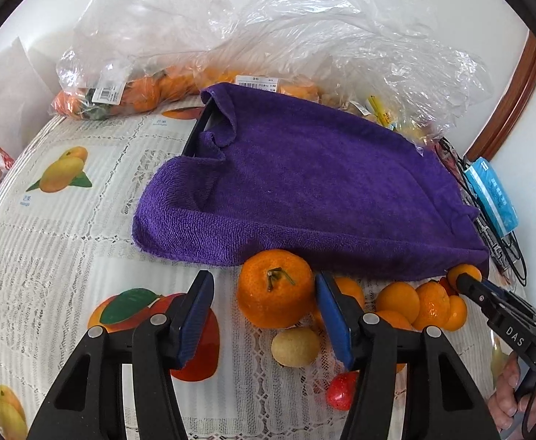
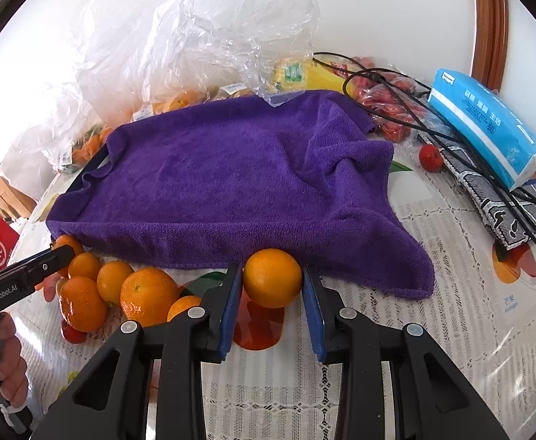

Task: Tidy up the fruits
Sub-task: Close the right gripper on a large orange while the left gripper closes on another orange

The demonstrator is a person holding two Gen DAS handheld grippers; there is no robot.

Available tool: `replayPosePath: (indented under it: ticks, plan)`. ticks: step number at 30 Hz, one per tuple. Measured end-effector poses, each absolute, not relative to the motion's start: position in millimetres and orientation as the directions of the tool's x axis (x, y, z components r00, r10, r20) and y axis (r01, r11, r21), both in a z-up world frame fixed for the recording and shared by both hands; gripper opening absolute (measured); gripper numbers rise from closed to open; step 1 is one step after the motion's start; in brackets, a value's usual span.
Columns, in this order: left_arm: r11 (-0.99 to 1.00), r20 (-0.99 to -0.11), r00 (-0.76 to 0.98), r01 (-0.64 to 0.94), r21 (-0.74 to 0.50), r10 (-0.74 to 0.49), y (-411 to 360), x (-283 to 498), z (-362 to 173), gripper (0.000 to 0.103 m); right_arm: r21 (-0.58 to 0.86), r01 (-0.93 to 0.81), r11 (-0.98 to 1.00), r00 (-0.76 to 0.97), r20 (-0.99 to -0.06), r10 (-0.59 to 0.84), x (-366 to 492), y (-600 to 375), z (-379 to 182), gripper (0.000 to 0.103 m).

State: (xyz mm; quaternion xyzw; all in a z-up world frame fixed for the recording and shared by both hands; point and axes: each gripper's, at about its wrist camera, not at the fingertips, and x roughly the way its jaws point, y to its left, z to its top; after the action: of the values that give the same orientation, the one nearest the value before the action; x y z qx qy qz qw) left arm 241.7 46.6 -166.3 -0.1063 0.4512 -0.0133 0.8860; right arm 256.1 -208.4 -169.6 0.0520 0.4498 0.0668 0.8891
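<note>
A purple towel [image 1: 304,183] covers a dark tray; it also shows in the right wrist view [image 2: 231,183]. My left gripper [image 1: 264,286] is open around a stemmed orange [image 1: 275,293] at the towel's front edge, jaws not touching it. My right gripper [image 2: 271,282] is open with a smooth orange [image 2: 272,278] between its jaws; a small gap shows on the right side. A cluster of small oranges [image 2: 121,293] lies between the grippers, also in the left wrist view [image 1: 421,304]. A yellow fruit [image 1: 295,346] and a red strawberry [image 1: 341,390] lie near the left gripper.
Clear plastic bags [image 1: 268,36] with oranges [image 1: 147,91] sit behind the towel. A blue tissue pack [image 2: 487,128], black cables [image 2: 396,88], a patterned pouch [image 2: 506,198] and red fruit [image 2: 431,157] lie at the right. The tablecloth [image 1: 66,238] has printed fruit pictures.
</note>
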Motion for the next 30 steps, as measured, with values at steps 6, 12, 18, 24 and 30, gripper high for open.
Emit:
replayPosePath:
  ticks: [6, 12, 18, 24, 30]
  plan:
    - [0.980, -0.817, 0.566, -0.075, -0.185, -0.111, 47, 247, -172, 0.053, 0.143, -0.064, 0.988, 0.567, -0.809, 0.154, 260, -207, -178, 0.033]
    - [0.984, -0.812, 0.572, -0.045, -0.171, -0.115, 42, 246, -170, 0.042, 0.142, -0.072, 0.987, 0.567, -0.809, 0.158, 259, -206, -177, 0.033]
    - [0.980, -0.813, 0.567, -0.050, -0.194, -0.132, 46, 245, -167, 0.041, 0.153, -0.087, 0.984, 0.582, -0.794, 0.175, 256, -208, -172, 0.033]
    - [0.978, -0.801, 0.584, -0.052, -0.200, -0.132, 48, 239, -161, 0.041, 0.146, -0.112, 0.983, 0.616, -0.766, 0.184, 250, -206, -162, 0.033]
    - [0.972, -0.781, 0.605, -0.048, -0.228, -0.154, 51, 231, -151, 0.041, 0.165, -0.146, 0.976, 0.612, -0.760, 0.220, 248, -201, -161, 0.033]
